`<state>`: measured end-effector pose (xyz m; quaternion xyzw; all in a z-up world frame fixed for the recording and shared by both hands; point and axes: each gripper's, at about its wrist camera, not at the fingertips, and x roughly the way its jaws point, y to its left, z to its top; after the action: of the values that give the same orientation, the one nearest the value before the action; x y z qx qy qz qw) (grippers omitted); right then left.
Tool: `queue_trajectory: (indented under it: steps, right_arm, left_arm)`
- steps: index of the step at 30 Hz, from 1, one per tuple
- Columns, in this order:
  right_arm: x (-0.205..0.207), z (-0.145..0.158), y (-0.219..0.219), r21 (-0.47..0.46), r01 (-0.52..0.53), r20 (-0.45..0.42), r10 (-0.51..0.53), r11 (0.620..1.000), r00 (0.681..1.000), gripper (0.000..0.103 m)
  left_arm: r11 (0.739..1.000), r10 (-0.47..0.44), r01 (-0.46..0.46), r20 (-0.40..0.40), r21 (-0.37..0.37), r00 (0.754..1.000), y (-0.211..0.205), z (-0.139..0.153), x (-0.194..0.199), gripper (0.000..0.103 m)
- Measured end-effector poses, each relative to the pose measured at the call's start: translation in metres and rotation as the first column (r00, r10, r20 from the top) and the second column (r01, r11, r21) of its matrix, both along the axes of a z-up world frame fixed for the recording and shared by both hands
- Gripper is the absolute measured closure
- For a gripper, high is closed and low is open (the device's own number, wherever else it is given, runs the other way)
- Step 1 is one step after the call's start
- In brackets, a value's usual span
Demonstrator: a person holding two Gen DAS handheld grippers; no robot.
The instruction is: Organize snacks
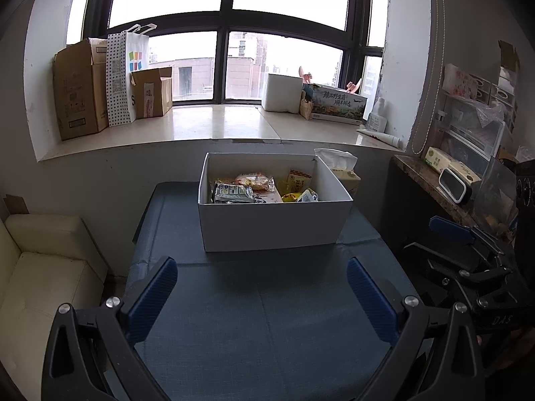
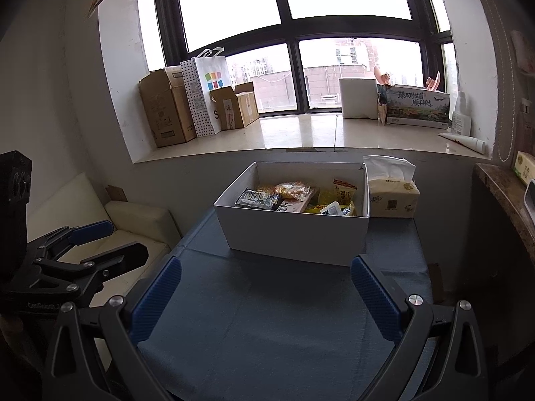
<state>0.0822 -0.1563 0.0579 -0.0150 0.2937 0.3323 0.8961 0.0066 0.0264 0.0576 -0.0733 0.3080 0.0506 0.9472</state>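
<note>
A lived-in home room: a cream sofa (image 2: pixel 133 220), cartons (image 1: pixel 80 90) on a wide windowsill (image 1: pixel 214 123), a tissue pack (image 2: pixel 393 197), high-rise view outside.

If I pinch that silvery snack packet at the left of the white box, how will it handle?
The silvery packet looks like crinkled foil film, so probably floppy and light. Its glossy surface may slip between pads. It leans on other snacks in the white box, so lifting it might shift them.

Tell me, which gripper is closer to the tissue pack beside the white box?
Right, slightly. The right gripper hovers in front of the white box, tissue pack past its right side; the left gripper sits further left.
</note>
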Motion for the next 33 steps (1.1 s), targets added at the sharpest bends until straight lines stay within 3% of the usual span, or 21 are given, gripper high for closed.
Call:
queue_trajectory:
  steps: [33]
  right_arm:
    - [-0.0012, -0.0011, -0.0010, 0.014, -0.002, -0.008, 0.002, 1.000, 1.000, 0.000]
  left_arm:
    - [1.000, -0.016, 0.016, -0.010, -0.004, 1.000, 0.0001, -0.0048, 0.0018, 0.000]
